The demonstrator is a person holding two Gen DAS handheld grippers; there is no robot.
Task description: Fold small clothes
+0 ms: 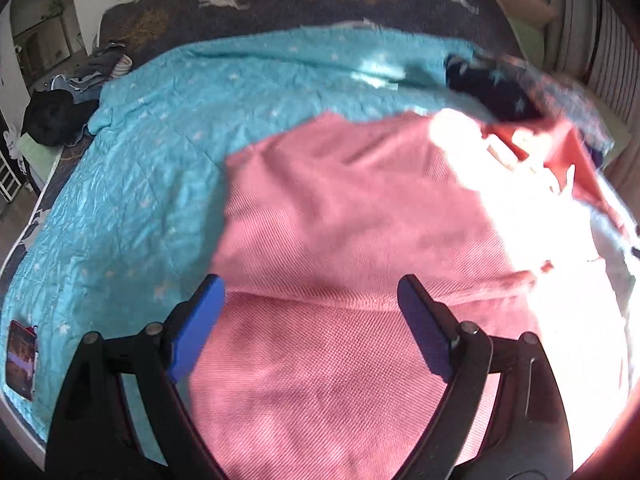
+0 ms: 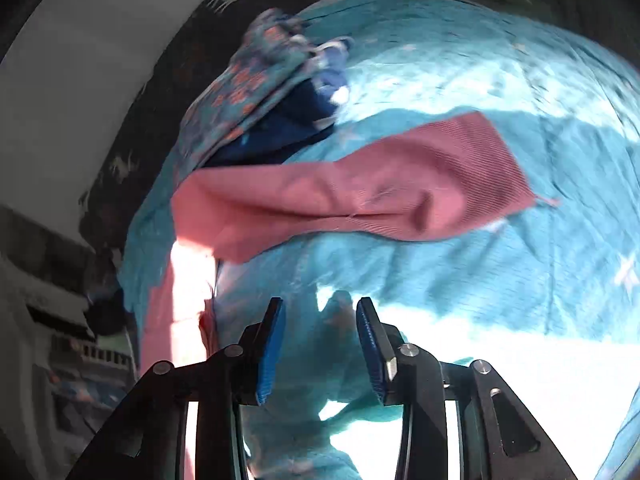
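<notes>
A bed (image 1: 260, 16) bears a turquoise starred quilt (image 1: 160, 128), with a pink garment (image 1: 340, 220) spread on it.

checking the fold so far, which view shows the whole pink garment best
The right wrist view: the pink garment lies there nearly edge to edge on the turquoise quilt, creases visible, though its left end runs into glare. The left wrist view sits close above it, filling the frame, with the near and right parts cut off or washed out.

Pink garment (image 2: 360, 188) spread across turquoise blanket (image 2: 520, 272). Beyond the garment, a heap of patterned clothes (image 2: 256, 88). Nearer than it, right gripper (image 2: 320, 344), part-open, empty.
</notes>
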